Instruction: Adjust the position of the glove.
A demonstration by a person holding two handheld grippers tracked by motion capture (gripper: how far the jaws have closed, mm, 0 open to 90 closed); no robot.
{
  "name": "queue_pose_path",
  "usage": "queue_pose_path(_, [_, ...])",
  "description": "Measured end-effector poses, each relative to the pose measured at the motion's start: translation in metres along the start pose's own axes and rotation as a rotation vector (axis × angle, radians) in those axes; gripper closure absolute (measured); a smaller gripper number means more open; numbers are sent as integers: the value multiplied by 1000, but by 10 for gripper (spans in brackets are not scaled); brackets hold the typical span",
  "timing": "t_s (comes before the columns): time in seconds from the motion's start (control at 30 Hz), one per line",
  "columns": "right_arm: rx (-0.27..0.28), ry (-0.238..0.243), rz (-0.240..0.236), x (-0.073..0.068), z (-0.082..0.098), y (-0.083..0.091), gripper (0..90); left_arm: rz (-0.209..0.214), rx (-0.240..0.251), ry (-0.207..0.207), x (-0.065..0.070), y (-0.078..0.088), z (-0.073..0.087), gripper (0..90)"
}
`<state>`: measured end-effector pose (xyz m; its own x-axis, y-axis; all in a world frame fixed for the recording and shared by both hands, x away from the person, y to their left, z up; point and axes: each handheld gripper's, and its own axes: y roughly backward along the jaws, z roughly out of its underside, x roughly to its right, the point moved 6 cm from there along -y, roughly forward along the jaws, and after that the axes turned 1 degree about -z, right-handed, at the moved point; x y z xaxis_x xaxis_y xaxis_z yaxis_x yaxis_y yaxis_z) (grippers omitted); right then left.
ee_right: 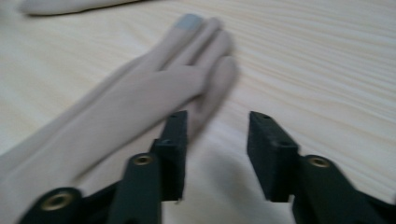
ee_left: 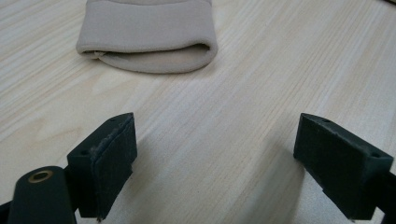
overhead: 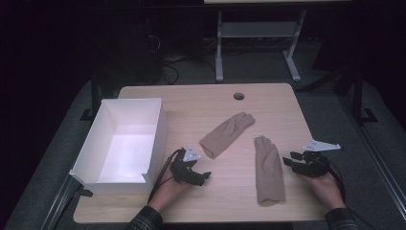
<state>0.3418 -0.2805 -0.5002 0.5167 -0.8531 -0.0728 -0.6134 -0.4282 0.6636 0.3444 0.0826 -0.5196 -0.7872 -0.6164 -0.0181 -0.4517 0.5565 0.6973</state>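
Gloves lie flat on the table (overhead: 201, 201): left glove (overhead: 226, 134) mid-table beside the white box (overhead: 125, 141), right glove (overhead: 269, 171) nearer; left gripper (overhead: 205, 176) and right gripper (overhead: 288, 159) both gape, empty.

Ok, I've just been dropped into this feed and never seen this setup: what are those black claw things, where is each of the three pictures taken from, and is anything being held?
The claws are hand-held grippers, not a robot: a person holds one in each hand, the left gripper and the right gripper.

The high view comes from a fixed camera above the person's side of the wooden table. The other two pictures come from cameras riding on the grippers, looking along their black jaws.

On the table lie two beige gloves and an open white box at the left edge. The left gripper view faces the cuff of the left glove. The right gripper view faces the fingers of the right glove, one with a grey tip.

Nothing is held: both grippers are open, with bare table between the jaws.
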Motion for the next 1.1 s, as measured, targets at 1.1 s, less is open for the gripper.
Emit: queue_pose_path(1.1, [-54,-97,145,33,13,-15,178,19,-31,51,-1,4,-18,133])
